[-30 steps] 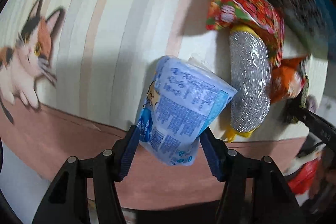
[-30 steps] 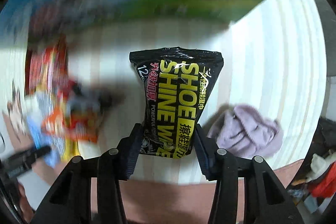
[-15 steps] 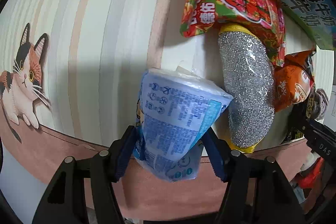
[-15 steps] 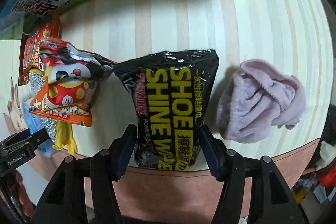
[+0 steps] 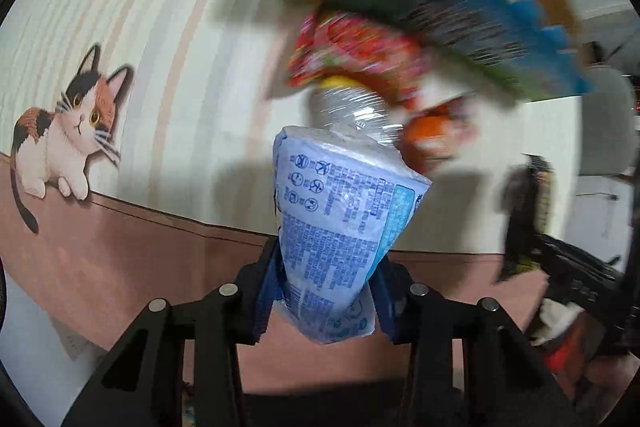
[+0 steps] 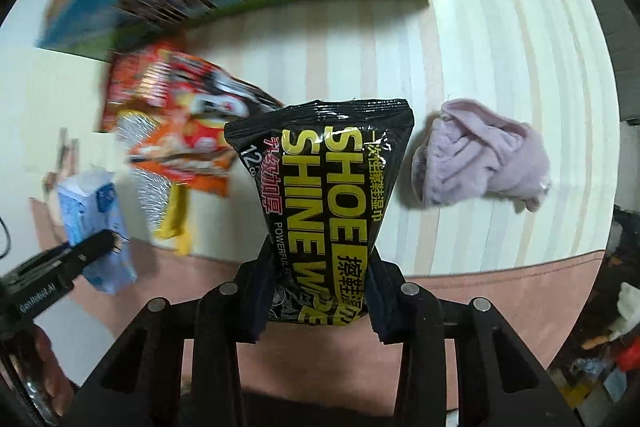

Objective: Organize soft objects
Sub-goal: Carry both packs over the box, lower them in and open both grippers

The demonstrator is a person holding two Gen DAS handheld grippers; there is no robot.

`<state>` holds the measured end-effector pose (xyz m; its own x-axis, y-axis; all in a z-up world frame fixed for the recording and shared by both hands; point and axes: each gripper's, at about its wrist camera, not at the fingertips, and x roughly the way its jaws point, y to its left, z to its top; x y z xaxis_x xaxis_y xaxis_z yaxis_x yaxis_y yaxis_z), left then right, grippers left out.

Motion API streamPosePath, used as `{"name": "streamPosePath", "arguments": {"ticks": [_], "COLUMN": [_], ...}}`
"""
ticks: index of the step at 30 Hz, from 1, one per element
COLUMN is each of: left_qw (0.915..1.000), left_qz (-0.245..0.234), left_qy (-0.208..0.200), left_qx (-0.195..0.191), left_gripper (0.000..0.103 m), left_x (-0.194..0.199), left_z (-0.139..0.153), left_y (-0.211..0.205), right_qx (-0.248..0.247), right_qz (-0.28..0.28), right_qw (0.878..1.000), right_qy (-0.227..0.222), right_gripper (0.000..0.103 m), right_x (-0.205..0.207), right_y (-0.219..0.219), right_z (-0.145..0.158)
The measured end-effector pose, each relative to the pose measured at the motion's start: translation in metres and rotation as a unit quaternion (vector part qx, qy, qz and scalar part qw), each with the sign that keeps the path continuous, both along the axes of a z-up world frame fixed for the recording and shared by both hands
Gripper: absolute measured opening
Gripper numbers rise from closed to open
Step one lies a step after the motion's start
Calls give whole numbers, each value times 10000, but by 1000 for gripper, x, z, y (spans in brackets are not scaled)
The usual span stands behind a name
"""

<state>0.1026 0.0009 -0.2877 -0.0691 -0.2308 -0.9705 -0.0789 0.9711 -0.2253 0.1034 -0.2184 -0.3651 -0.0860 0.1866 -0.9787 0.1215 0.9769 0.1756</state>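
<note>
both claws closed on packs, each pack standing straight out ahead of its fingers

the left gripper point(image 5: 326, 301) has just squeezed in on the low end of the blue tissue pack point(image 5: 340, 231), long axis running away toward the snack pile point(image 5: 360, 67). the right gripper point(image 6: 318, 297) has just tightened on the black wipes pack point(image 6: 324, 195), lengthwise too; the purple cloth point(image 6: 480, 157) lies loose on the striped mat point(image 6: 500, 27), to this claw's right and nearer it than the left.

Two hand-held grippers are seen: the left hand-held gripper point(image 5: 326, 297) and the right hand-held gripper point(image 6: 318, 297). One blue tissue pack point(image 5: 340, 227) and one black wipes pack point(image 6: 324, 195) are counted between their fingers. Beyond them, three snack bags point(image 6: 176, 115), one silver scrubber point(image 6: 154, 195) and one lilac cloth point(image 6: 480, 163) are counted.
</note>
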Motion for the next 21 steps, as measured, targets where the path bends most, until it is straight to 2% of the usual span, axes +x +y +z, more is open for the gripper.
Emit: {"name": "streamPosePath", "arguments": {"ticks": [3, 5, 8, 9, 12, 16, 21], "left_qw": [9989, 9968, 9934, 9929, 9924, 9951, 9983], "left_qz": [-41, -41, -126, -156, -153, -43, -130], "left_qy": [-318, -530, -771, -856, -930, -704, -504], "left_qx": [-344, -599, -840, -807, -785, -698, -280], "left_gripper": [39, 39, 39, 39, 39, 39, 39], "left_x": [8, 33, 76, 90, 138, 202, 262], "left_z": [43, 71, 97, 105, 103, 90, 67], "left_y": [-11, -9, -26, -28, -34, -35, -39], "right_qx": [271, 459, 661, 690, 639, 360, 130], "right_qz": [-19, -62, -139, -156, -185, -227, -404], "right_qw": [9993, 9976, 9941, 9931, 9905, 9909, 9955], "right_qy": [-263, -506, -847, -938, -1204, -1280, -851], "right_gripper": [41, 41, 41, 41, 41, 41, 41], "right_x": [-2, 4, 21, 28, 66, 131, 183], "right_y": [-16, -17, -25, -28, -30, -31, -38], "right_z": [42, 79, 124, 135, 160, 171, 139]}}
